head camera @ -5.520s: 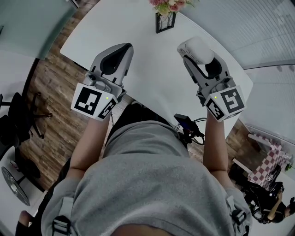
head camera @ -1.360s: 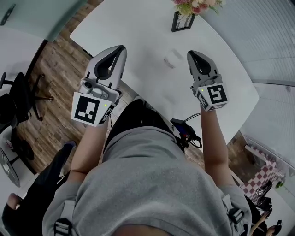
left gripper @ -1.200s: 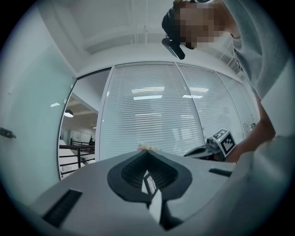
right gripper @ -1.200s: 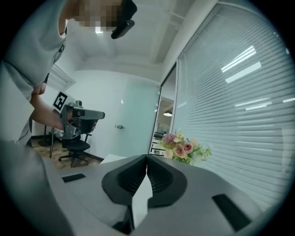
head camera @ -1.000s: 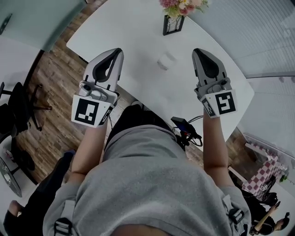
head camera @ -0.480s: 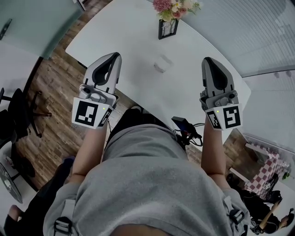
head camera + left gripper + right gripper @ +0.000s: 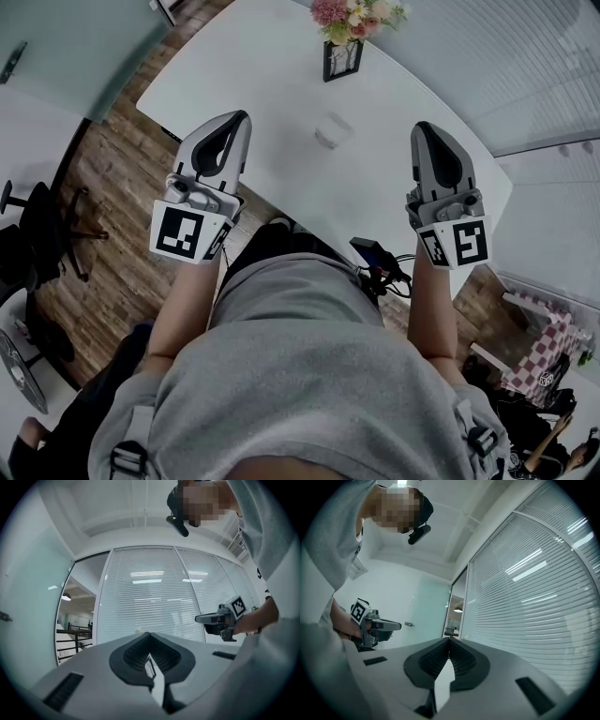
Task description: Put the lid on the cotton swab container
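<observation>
Cotton swab container [image 7: 333,131] stands alone mid-table, too small to tell whether its lid sits flush. Over the last second the right gripper [image 7: 424,128] drew away to the right, jaws closed on nothing. The left gripper [image 7: 241,117], likewise closed and empty, kept still. The job looks finished. Both hover by the table's [image 7: 281,84] near edge, with bare top around the container and the flower vase [image 7: 340,58] far behind.
</observation>
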Demonstrator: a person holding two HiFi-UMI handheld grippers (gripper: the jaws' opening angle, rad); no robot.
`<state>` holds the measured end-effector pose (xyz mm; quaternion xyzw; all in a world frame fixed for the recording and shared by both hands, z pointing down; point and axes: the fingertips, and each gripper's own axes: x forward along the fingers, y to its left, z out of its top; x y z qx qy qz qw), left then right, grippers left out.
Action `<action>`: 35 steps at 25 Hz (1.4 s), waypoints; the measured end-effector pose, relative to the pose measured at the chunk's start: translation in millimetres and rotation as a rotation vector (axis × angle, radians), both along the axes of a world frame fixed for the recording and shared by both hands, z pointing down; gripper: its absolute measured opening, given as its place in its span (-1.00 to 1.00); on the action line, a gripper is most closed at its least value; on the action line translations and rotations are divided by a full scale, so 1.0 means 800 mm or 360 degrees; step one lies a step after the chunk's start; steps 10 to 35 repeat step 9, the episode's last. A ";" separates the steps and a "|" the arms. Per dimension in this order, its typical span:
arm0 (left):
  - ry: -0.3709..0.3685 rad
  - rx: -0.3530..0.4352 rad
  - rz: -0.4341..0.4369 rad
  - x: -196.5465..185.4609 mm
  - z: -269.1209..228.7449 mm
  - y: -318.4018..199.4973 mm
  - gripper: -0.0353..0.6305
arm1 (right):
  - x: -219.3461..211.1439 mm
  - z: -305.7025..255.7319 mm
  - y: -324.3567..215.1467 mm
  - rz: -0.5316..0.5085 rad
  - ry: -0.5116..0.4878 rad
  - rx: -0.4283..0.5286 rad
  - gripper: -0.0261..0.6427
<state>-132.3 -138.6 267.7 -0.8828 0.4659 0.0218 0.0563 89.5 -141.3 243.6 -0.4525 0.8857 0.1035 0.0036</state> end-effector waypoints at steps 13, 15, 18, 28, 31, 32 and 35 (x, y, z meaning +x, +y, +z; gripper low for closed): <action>-0.0010 -0.0004 0.0016 0.001 0.003 0.002 -0.88 | -0.002 0.001 0.002 -0.0002 -0.0004 0.0000 -0.85; -0.0010 -0.0004 0.0016 0.001 0.003 0.002 -0.88 | -0.002 0.001 0.002 -0.0002 -0.0004 0.0000 -0.85; -0.0010 -0.0004 0.0016 0.001 0.003 0.002 -0.88 | -0.002 0.001 0.002 -0.0002 -0.0004 0.0000 -0.85; -0.0010 -0.0004 0.0016 0.001 0.003 0.002 -0.88 | -0.002 0.001 0.002 -0.0002 -0.0004 0.0000 -0.85; -0.0010 -0.0004 0.0016 0.001 0.003 0.002 -0.88 | -0.002 0.001 0.002 -0.0002 -0.0004 0.0000 -0.85; -0.0010 -0.0004 0.0016 0.001 0.003 0.002 -0.88 | -0.002 0.001 0.002 -0.0002 -0.0004 0.0000 -0.85; -0.0010 -0.0004 0.0016 0.001 0.003 0.002 -0.88 | -0.002 0.001 0.002 -0.0002 -0.0004 0.0000 -0.85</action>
